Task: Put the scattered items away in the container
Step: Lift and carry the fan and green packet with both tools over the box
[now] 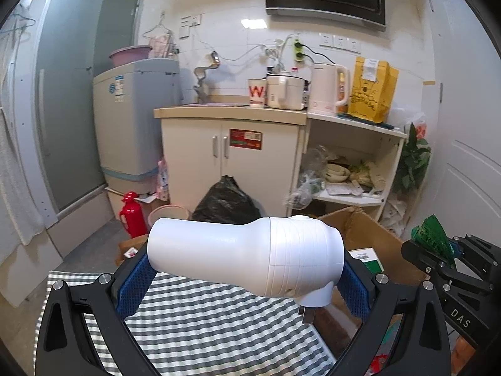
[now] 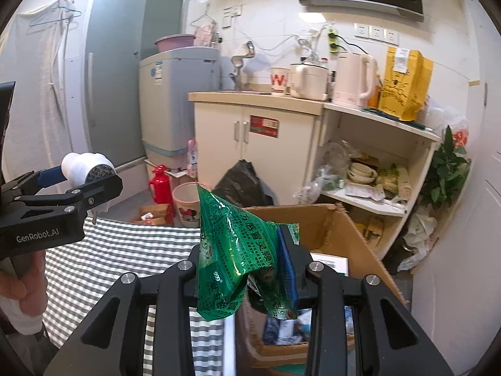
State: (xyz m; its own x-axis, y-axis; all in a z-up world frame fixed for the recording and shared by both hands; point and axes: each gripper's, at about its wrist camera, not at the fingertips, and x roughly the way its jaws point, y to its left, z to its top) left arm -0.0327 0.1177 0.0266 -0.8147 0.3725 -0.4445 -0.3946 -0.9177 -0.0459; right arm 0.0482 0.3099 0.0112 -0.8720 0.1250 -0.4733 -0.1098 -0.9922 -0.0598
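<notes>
Above the grey-and-white checked tablecloth (image 1: 194,313), my left gripper (image 1: 247,277) clamps a white plastic plug-in device (image 1: 247,255); my right gripper (image 2: 247,266) pinches a crinkled green foil sachet (image 2: 231,244) beside the open brown cardboard box (image 2: 350,228).

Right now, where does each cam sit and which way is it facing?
Left wrist: on the left gripper, facing the kitchen counter; its jaws clamp a white plug-in device; the right gripper shows at right.
Right wrist: on the right gripper, facing the same way, above the cardboard box; its jaws pinch a green sachet; the left gripper and a hand show at left.
Shared: counter, checked cloth, box.
</notes>
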